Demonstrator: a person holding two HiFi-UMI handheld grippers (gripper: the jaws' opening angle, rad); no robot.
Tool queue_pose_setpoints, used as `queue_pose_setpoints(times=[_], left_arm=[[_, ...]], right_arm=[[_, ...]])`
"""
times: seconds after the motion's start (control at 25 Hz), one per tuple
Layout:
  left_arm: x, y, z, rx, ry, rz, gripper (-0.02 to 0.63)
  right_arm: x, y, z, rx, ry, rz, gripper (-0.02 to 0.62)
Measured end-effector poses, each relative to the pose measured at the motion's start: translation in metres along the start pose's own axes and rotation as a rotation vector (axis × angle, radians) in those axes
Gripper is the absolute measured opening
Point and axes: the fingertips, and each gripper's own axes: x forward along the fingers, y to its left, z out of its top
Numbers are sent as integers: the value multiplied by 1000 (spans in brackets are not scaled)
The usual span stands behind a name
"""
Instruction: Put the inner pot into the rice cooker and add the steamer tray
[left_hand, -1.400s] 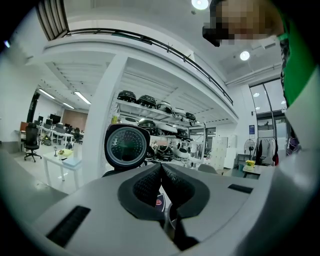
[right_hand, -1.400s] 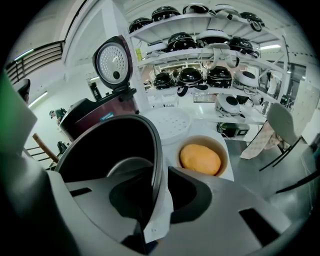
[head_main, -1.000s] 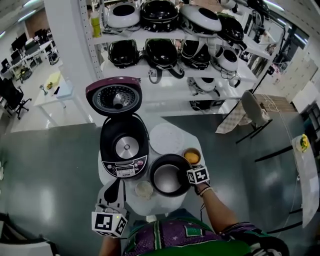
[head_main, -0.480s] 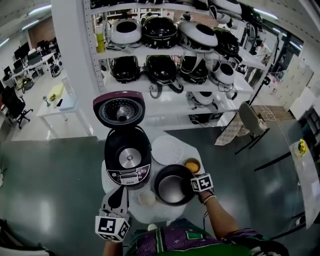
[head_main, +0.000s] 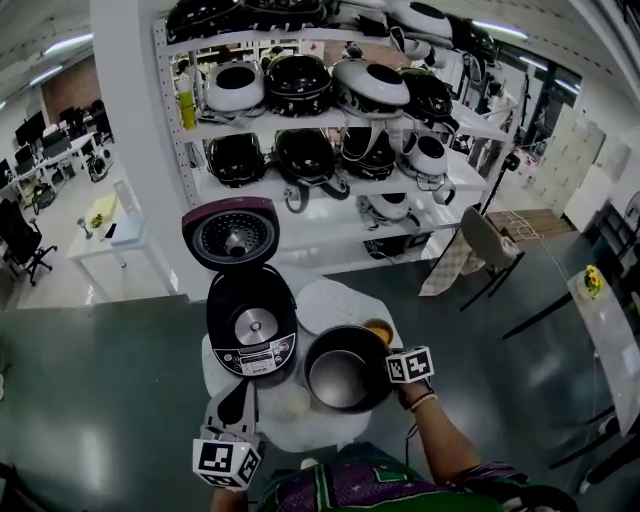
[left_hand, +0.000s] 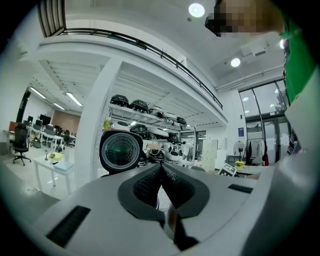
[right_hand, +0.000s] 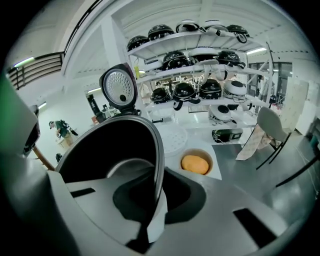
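Observation:
The black inner pot (head_main: 340, 372) hangs tilted just above the small white table, right of the open rice cooker (head_main: 250, 322). My right gripper (head_main: 389, 365) is shut on the pot's right rim; in the right gripper view the rim (right_hand: 159, 165) runs between the jaws of that gripper (right_hand: 157, 196). The white steamer tray (head_main: 330, 303) lies flat behind the pot and also shows as the steamer tray (right_hand: 174, 140). My left gripper (head_main: 236, 398) is held in front of the cooker, shut and empty, its pads (left_hand: 172, 182) meeting.
A bowl with an orange lump (right_hand: 195, 163) sits right of the tray. A small pale dish (head_main: 293, 399) lies on the table's (head_main: 300, 432) front part. The cooker's lid (head_main: 232, 236) stands up behind. Shelves of cookers (head_main: 320, 150) fill the back.
My right gripper has lifted the inner pot off the table, and the pot now hides part of the orange bowl. The left gripper has shifted slightly.

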Motion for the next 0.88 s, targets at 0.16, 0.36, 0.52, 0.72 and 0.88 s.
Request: queue_pose_setpoints(times=[0.16, 0.36, 0.52, 0.72, 0.88], left_arm=[[-5, -3, -2, 4, -3, -22, 21], [-11, -10, 2, 12, -13, -49, 21], [-13, -12, 4, 13, -21, -57, 21], [-22, -12, 4, 10, -31, -48, 21], [-28, -6, 0, 2, -30, -30, 21]], right_arm=[[-20, 10, 11, 36, -47, 21, 15], [-55, 25, 36, 54, -129, 39, 14], [-79, 33, 57, 56, -184, 52, 11], [-96, 42, 75, 59, -221, 59, 12], [-103, 55, 89, 56, -259, 83, 12]])
